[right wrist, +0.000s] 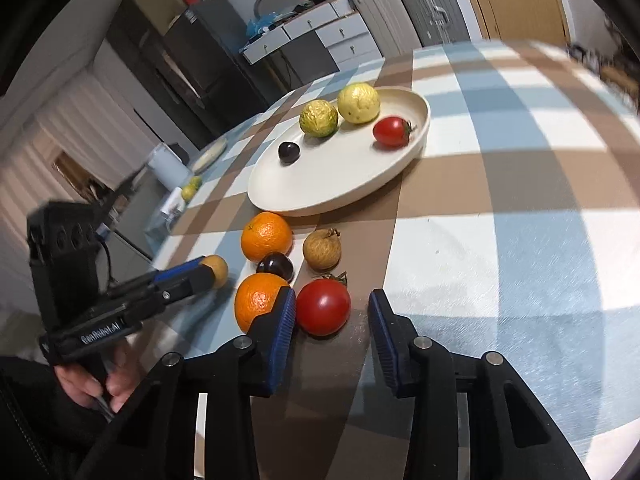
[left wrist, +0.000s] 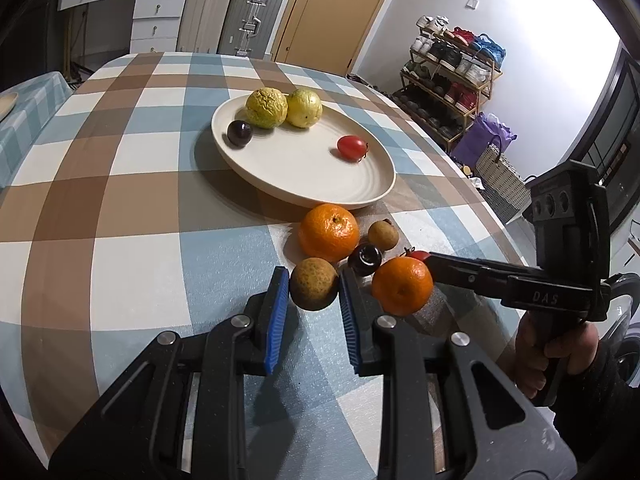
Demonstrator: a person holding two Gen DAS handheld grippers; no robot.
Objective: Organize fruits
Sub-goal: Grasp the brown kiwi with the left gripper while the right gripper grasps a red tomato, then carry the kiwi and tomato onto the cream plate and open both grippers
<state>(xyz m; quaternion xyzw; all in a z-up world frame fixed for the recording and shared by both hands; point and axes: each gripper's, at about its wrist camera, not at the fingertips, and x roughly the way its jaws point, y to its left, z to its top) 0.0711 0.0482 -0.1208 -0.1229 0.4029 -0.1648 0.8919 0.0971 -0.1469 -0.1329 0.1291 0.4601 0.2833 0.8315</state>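
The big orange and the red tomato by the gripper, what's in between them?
A dark cherry sits between the orange and the tomato, clearest in the right wrist view.

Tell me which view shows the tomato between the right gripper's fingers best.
Right wrist view: the tomato sits whole between the right gripper pads, not yet clamped. The left wrist view shows only a red sliver behind an orange.

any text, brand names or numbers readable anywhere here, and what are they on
"DAS" on the body of the right claw, seen from the left wrist camera.
"GenRobot.AI" on the body of the left claw, seen from the right wrist camera; slightly blurred.
Nothing readable on the plate, the fruits or the checked tablecloth.
Any labels on the background suitcases and boxes are too small to read.
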